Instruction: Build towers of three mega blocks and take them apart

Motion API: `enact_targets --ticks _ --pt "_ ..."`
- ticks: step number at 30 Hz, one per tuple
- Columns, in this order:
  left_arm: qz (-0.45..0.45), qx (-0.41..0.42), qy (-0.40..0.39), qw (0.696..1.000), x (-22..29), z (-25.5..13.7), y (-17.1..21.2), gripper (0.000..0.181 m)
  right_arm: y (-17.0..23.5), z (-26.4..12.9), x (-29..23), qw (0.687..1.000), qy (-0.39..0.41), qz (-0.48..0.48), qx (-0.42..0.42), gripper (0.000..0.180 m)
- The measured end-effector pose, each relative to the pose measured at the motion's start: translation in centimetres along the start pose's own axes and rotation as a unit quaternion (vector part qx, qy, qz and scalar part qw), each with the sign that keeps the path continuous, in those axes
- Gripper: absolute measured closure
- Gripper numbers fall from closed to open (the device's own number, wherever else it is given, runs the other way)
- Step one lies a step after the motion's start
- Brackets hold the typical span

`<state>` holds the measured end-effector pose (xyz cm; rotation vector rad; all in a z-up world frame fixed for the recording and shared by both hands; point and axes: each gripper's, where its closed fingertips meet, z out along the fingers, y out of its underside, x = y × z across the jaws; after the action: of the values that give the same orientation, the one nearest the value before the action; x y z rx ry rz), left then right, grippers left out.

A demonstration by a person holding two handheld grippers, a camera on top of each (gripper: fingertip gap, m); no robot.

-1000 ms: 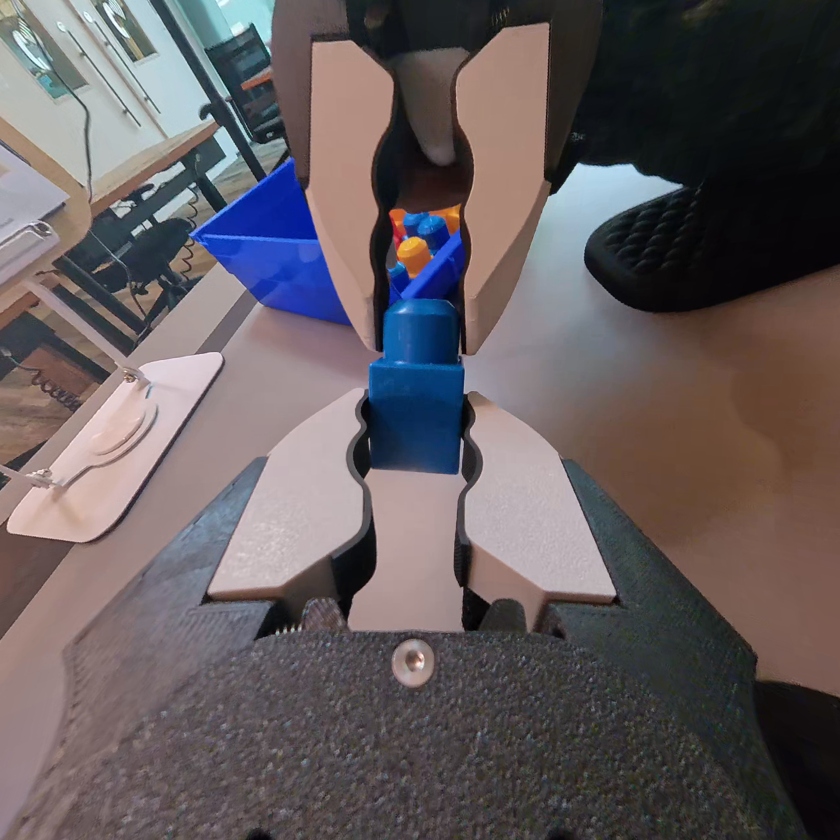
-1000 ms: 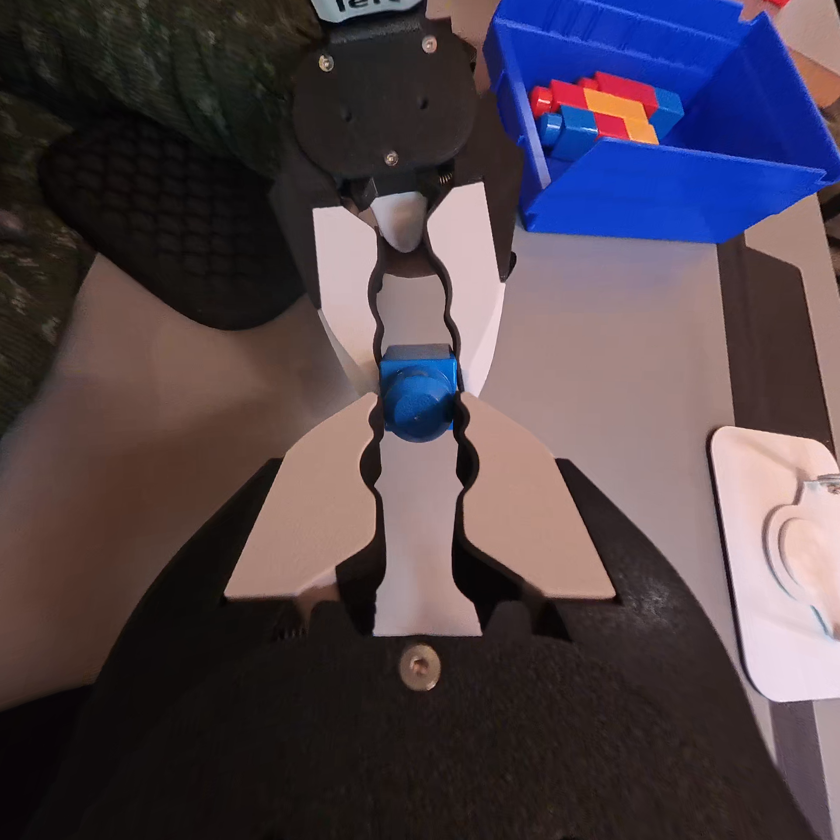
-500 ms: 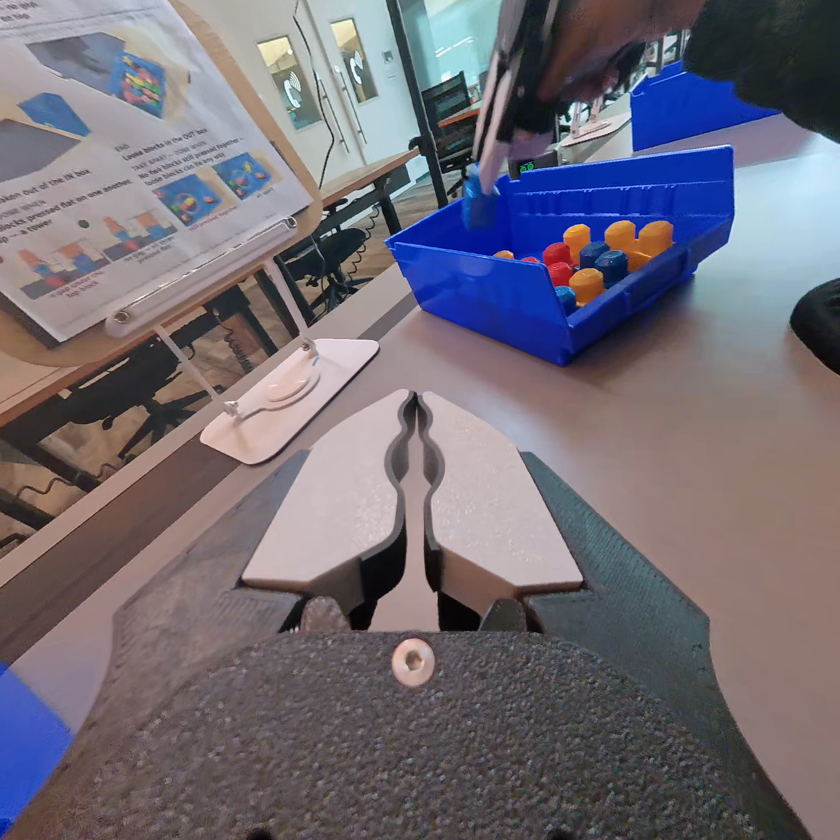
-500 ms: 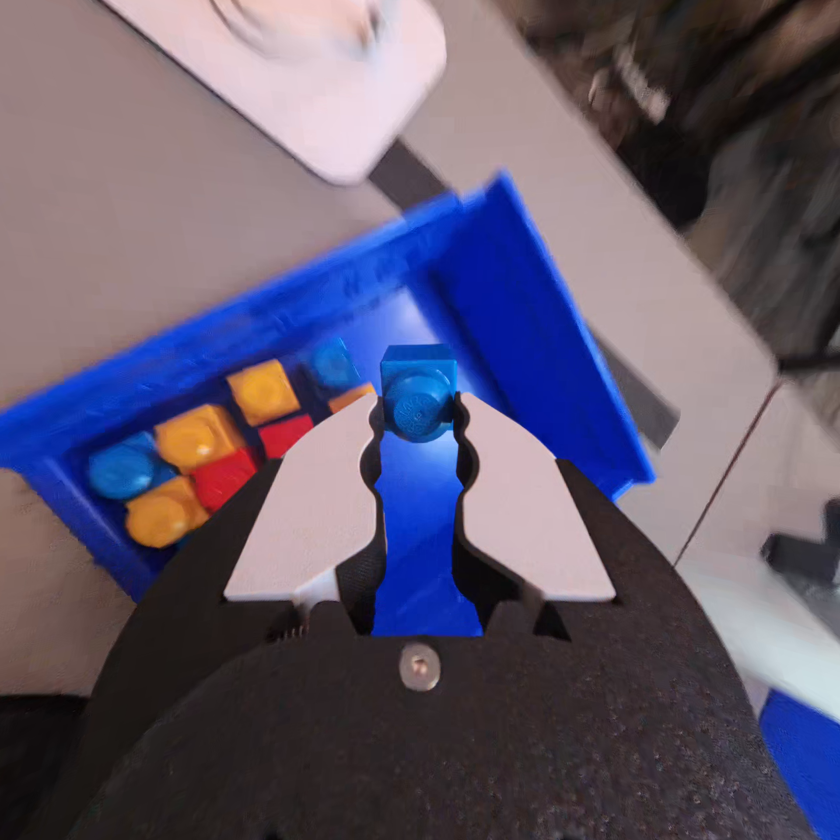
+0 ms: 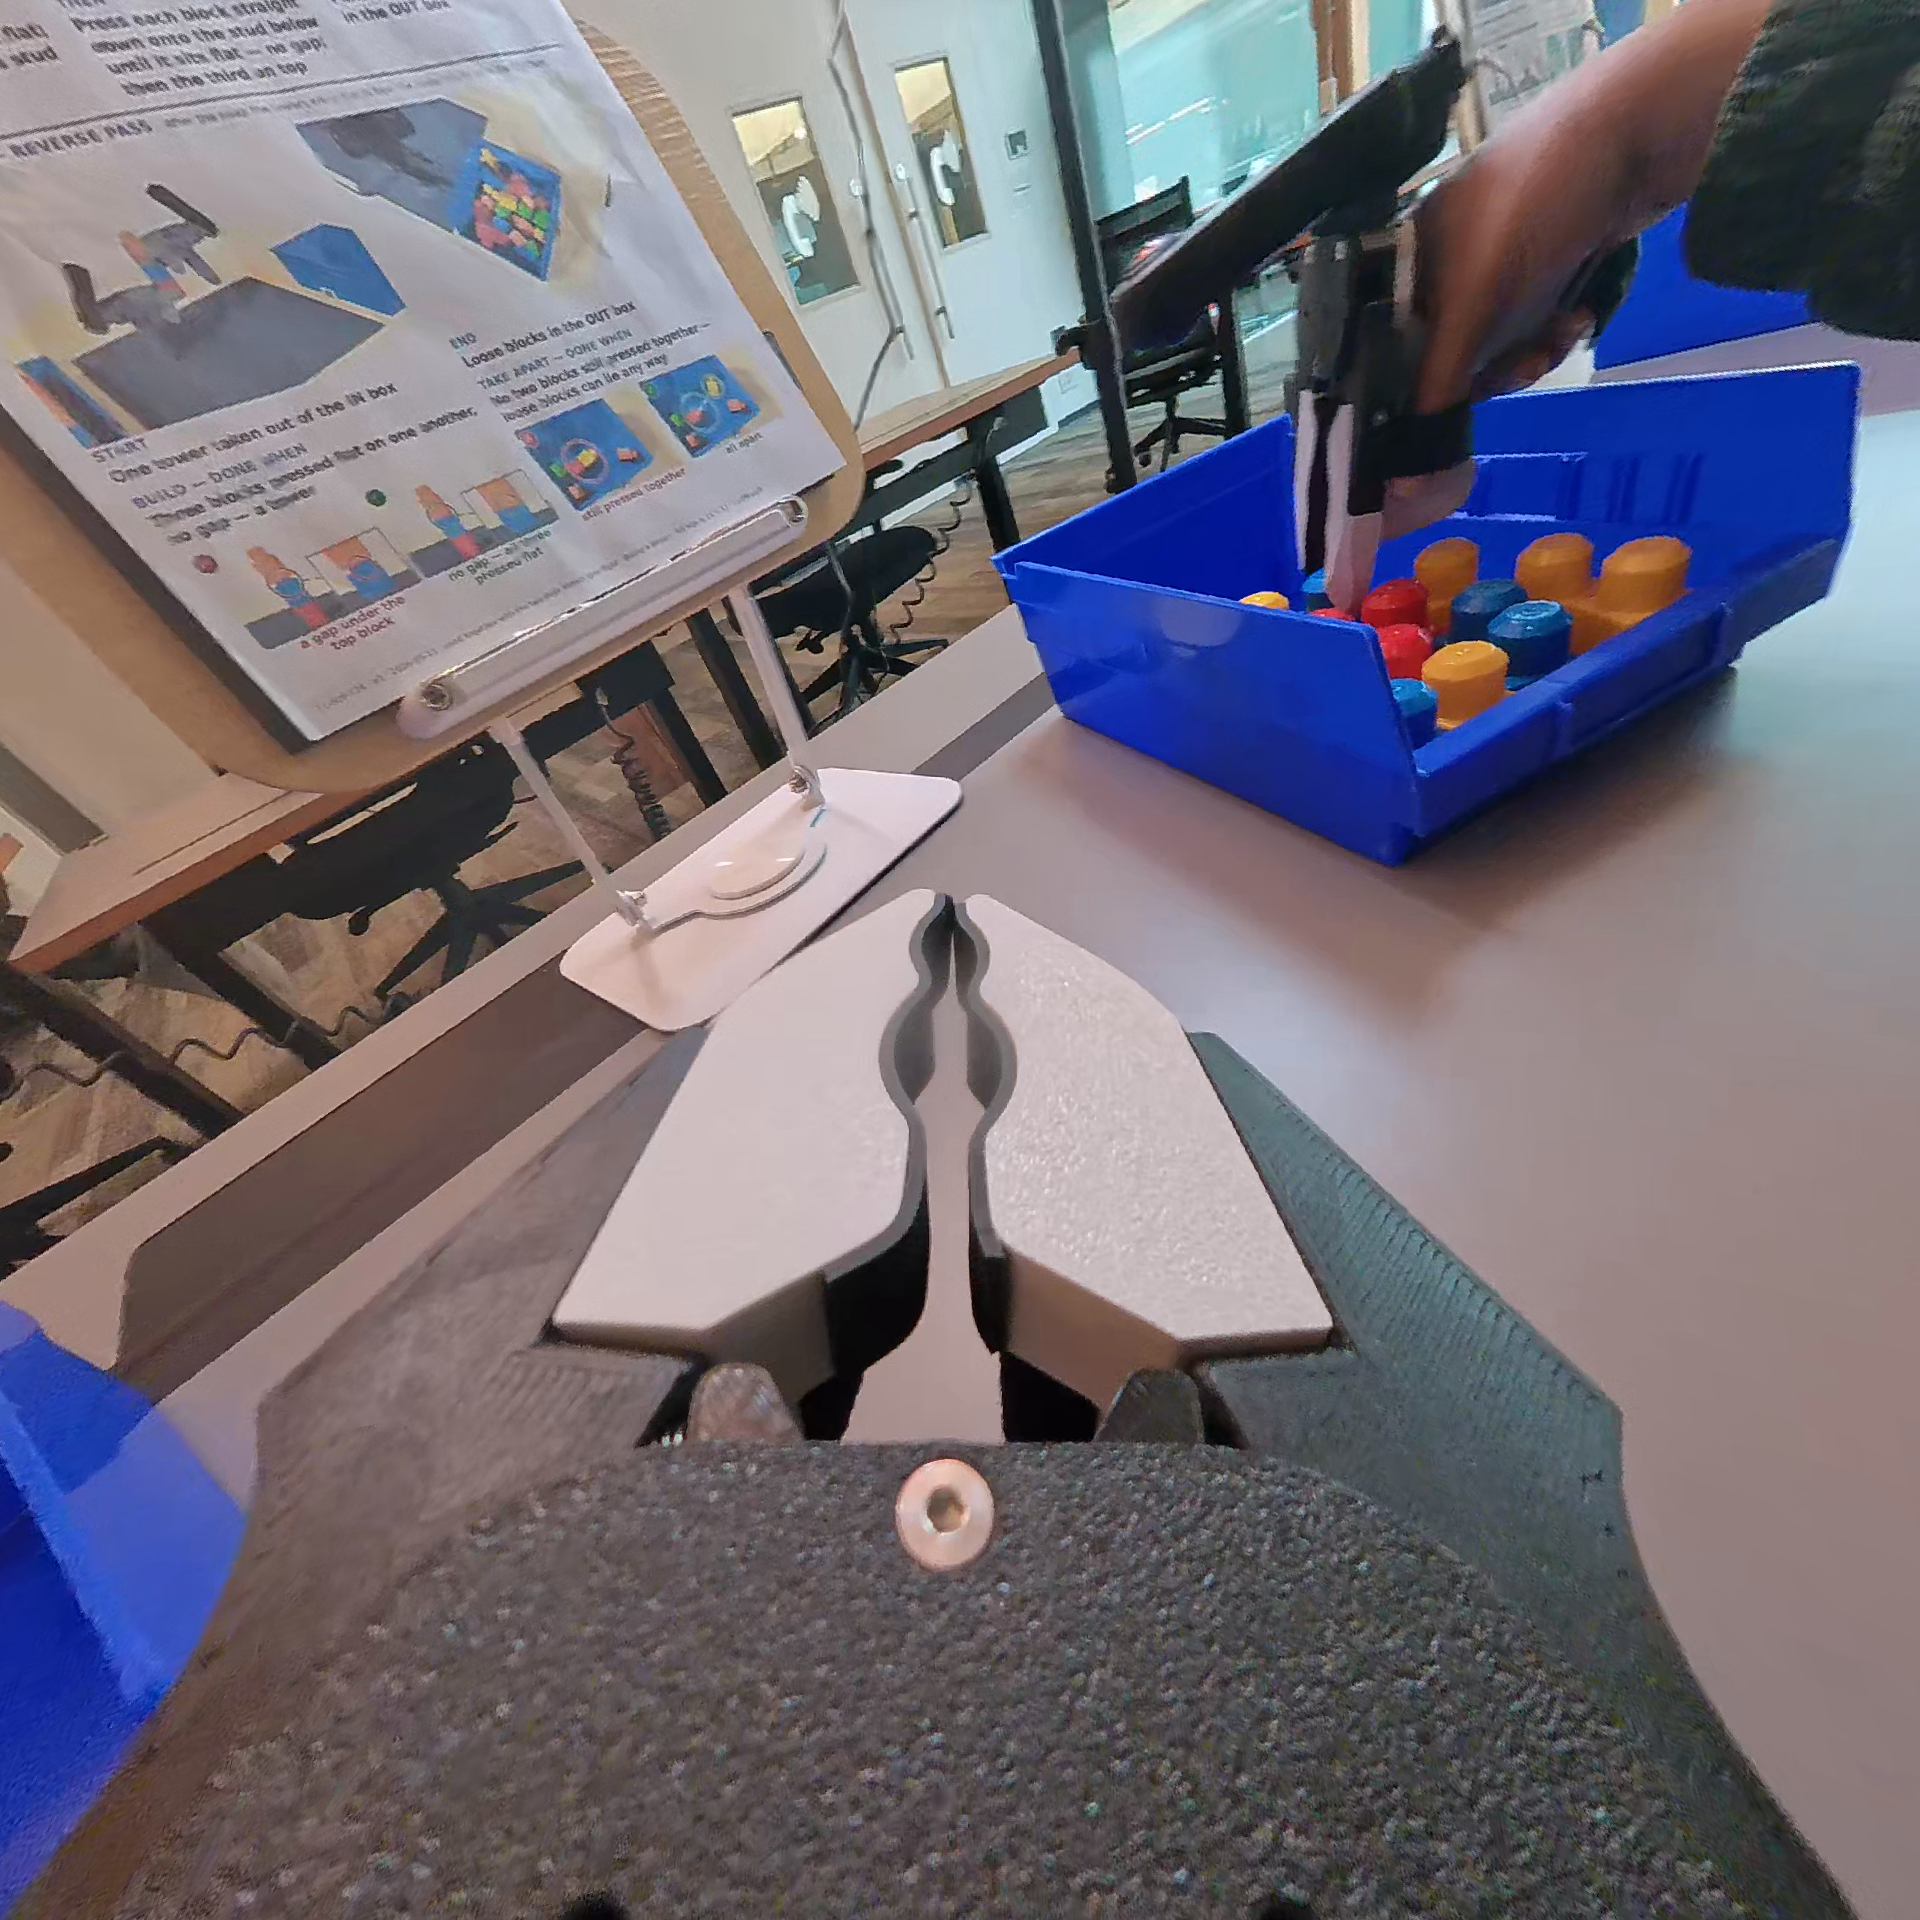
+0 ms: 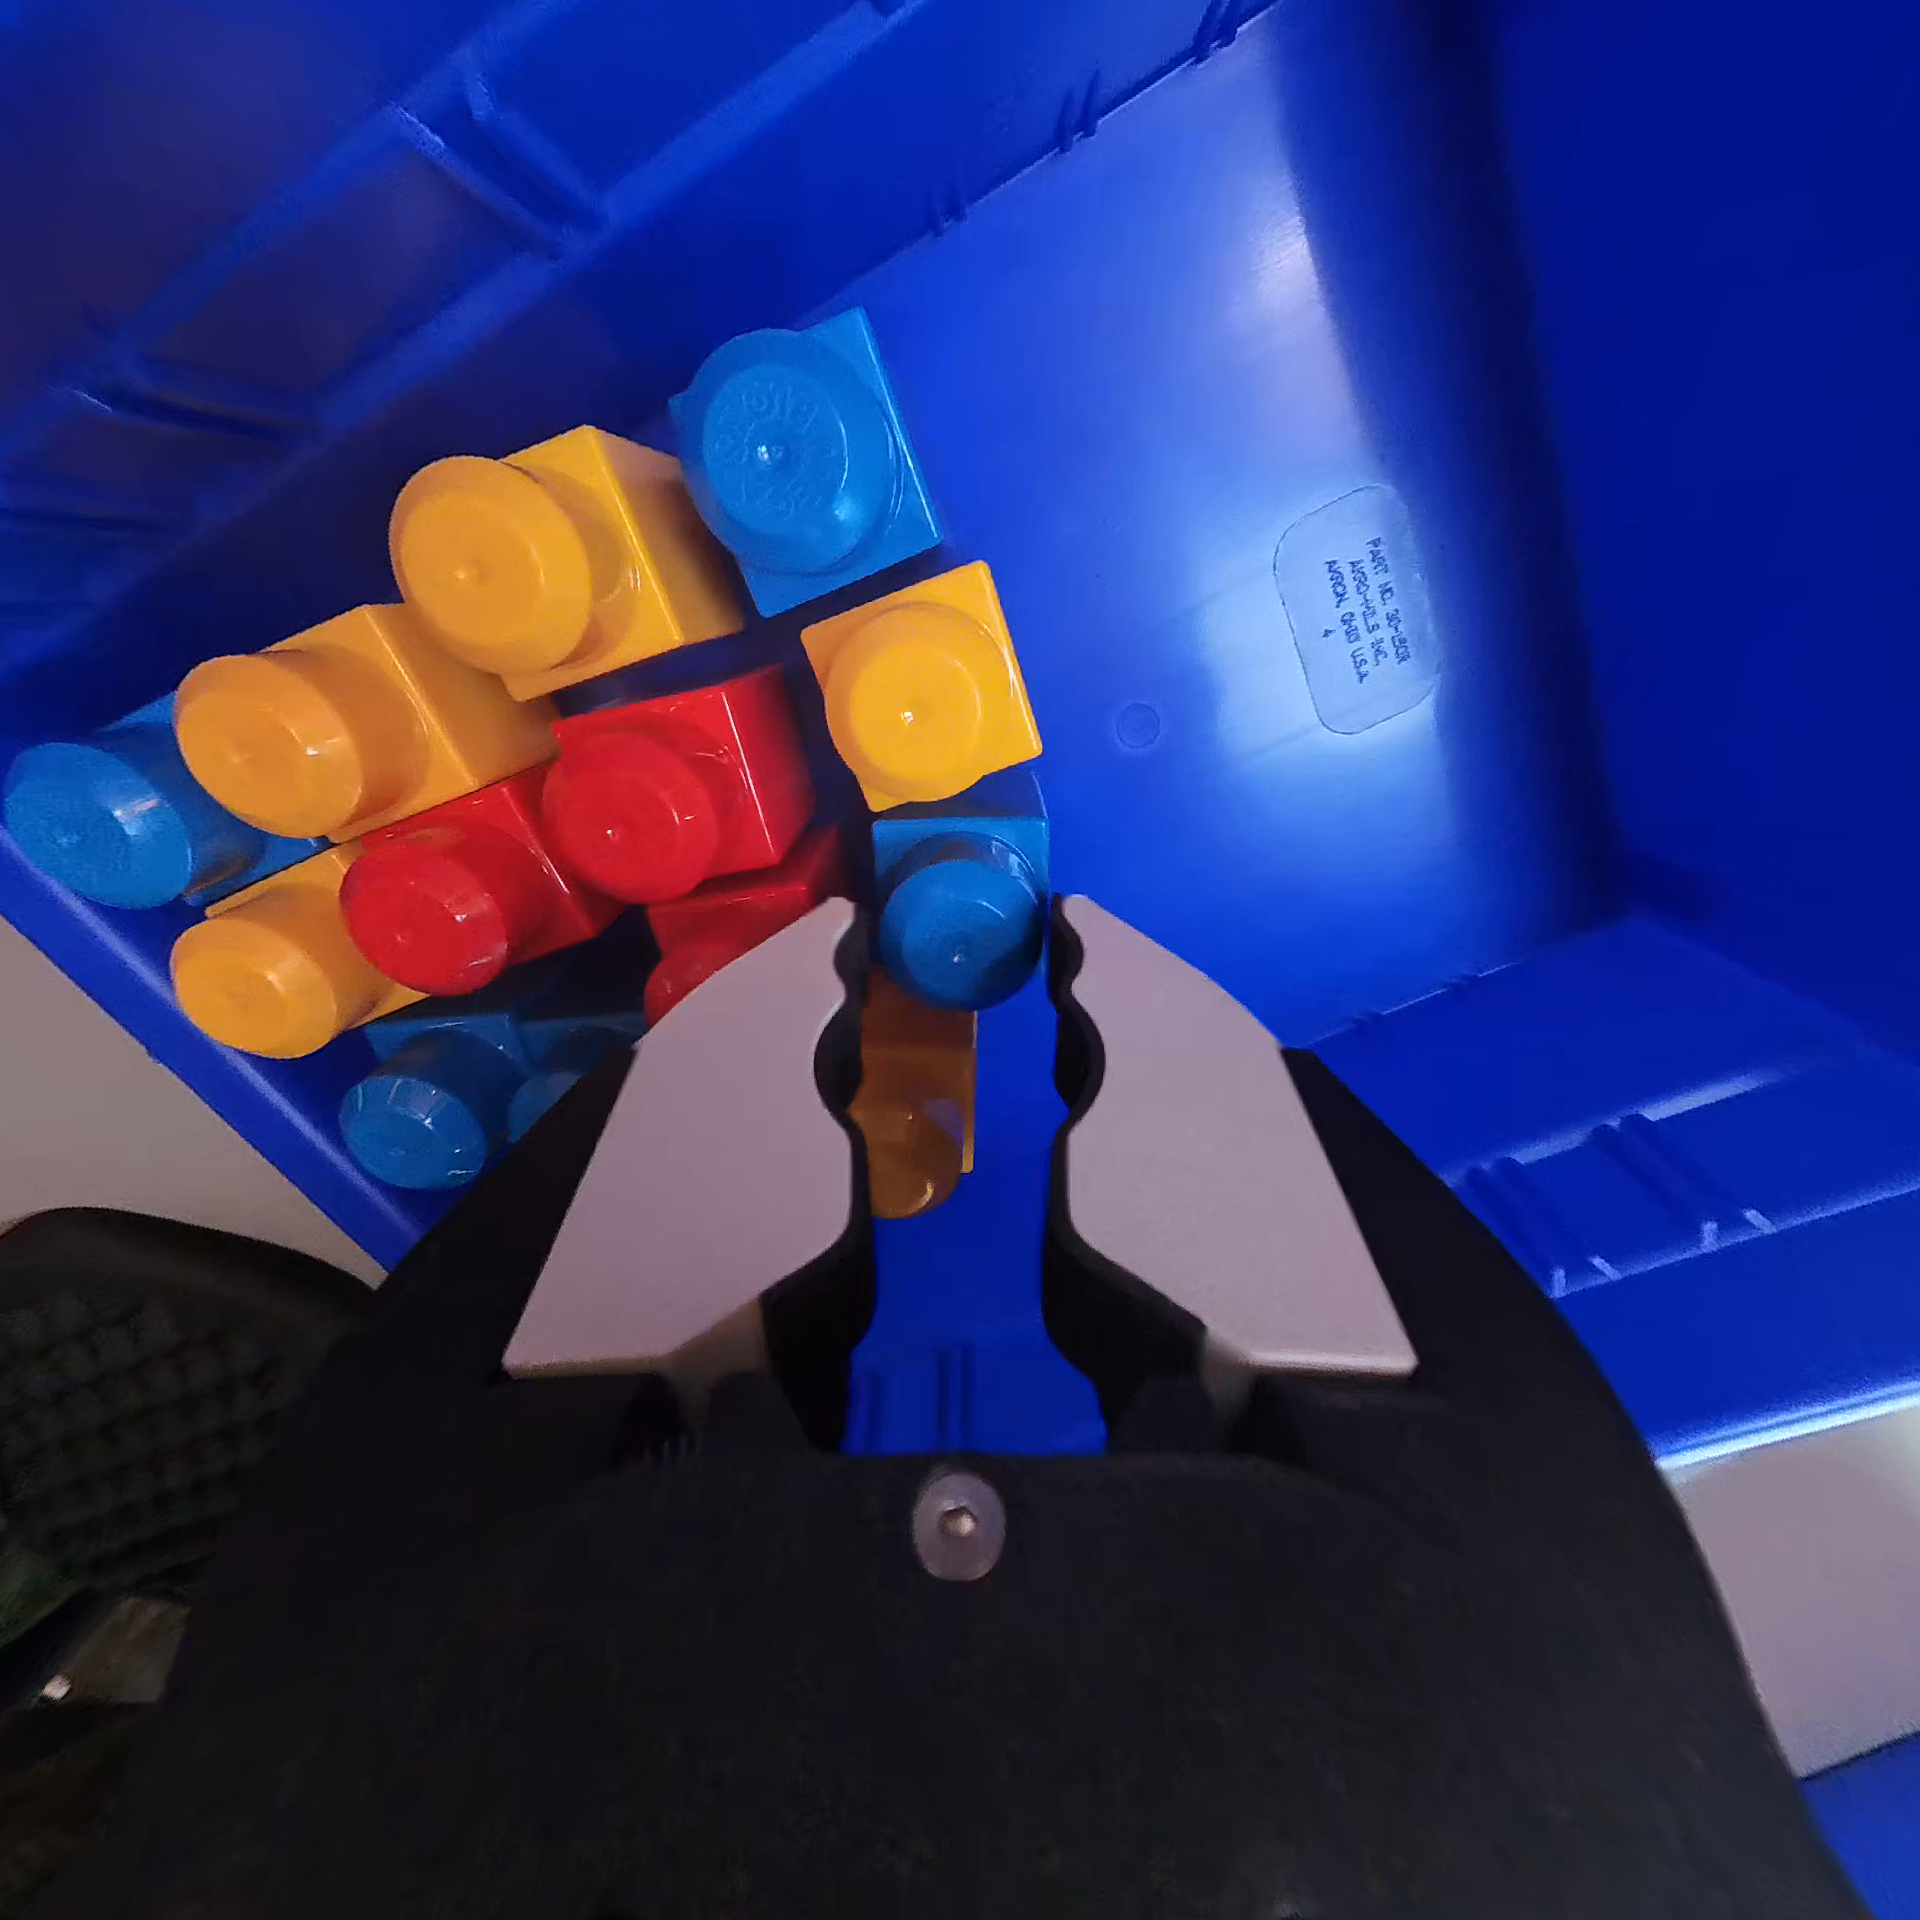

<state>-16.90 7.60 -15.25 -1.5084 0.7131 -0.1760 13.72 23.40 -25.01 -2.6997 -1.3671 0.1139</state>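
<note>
My right gripper (image 6: 951, 909) is down inside the blue bin (image 6: 1299, 468), shut on a blue block (image 6: 961, 935) by its stud. The block is low among several loose yellow, red and blue blocks, next to a yellow block (image 6: 920, 696) and a red block (image 6: 675, 790). In the left wrist view the right gripper (image 5: 1340, 561) reaches into the bin (image 5: 1195, 675) from above, held by a person's hand (image 5: 1538, 239). My left gripper (image 5: 948, 909) is shut and empty, low over the grey table (image 5: 1507, 1091), well short of the bin.
An instruction sheet on a wooden board (image 5: 364, 364) stands on a white base (image 5: 758, 894) at the table's left edge. Part of a second blue bin (image 5: 73, 1538) shows at the lower left. A black textured pad (image 6: 156, 1403) lies beside the bin. Across from one pair of fingers to the other is roughly 35 centimetres.
My left gripper let go of the blue block, shut and drew back. My right gripper carried the block over the bin and lowered it among the blocks.
</note>
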Motion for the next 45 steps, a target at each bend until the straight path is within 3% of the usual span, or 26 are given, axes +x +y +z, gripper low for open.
enact_targets --ticks 3,6,10,14,18,24,31,36,40,41,45 --pt "-0.006 0.005 -0.037 0.999 -1.7 -0.5 -0.3 0.177 -0.8 -0.8 0.2 0.999 0.024 -0.002 0.038 0.135" --pt "-0.041 0.012 -0.078 0.996 -4.3 -1.7 -0.9 0.176 -3.2 -3.5 0.3 0.986 0.082 -0.003 0.148 0.132" --pt "-0.054 0.018 -0.177 0.983 -9.9 -4.7 -1.5 0.180 -7.5 -8.9 -3.0 0.915 0.165 -0.038 0.366 0.129" --pt "-0.063 -0.055 -0.277 0.957 -16.5 -8.8 0.9 0.181 -8.6 -11.4 -11.3 0.855 0.123 -0.073 0.498 0.132" --pt "-0.064 -0.215 -0.356 0.907 -21.9 -13.6 7.2 0.175 -8.3 -10.3 -18.3 0.847 0.053 -0.111 0.517 0.132" --pt "-0.136 -0.436 -0.277 0.845 -21.2 -15.3 17.1 0.147 -8.4 -8.0 -22.2 0.849 0.005 -0.142 0.509 0.133" --pt "-0.170 -0.502 -0.220 0.819 -20.9 -14.5 19.4 0.153 -7.9 -6.2 -22.6 0.861 -0.030 -0.135 0.490 0.134" --pt "-0.210 -0.518 -0.184 0.808 -21.1 -13.4 19.9 0.137 -7.7 -5.9 -22.9 0.865 -0.052 -0.128 0.483 0.133" --pt "-0.200 -0.494 -0.107 0.840 -19.5 -10.6 18.9 0.150 -7.6 -5.4 -23.2 0.869 -0.064 -0.128 0.474 0.133" --pt "-0.206 -0.492 -0.093 0.841 -18.9 -10.1 18.9 0.146 -7.6 -5.3 -23.3 0.869 -0.063 -0.129 0.473 0.133" --pt "-0.170 -0.490 -0.156 0.841 -20.8 -10.4 19.1 0.138 -7.4 -5.4 -23.3 0.869 -0.053 -0.137 0.473 0.133"
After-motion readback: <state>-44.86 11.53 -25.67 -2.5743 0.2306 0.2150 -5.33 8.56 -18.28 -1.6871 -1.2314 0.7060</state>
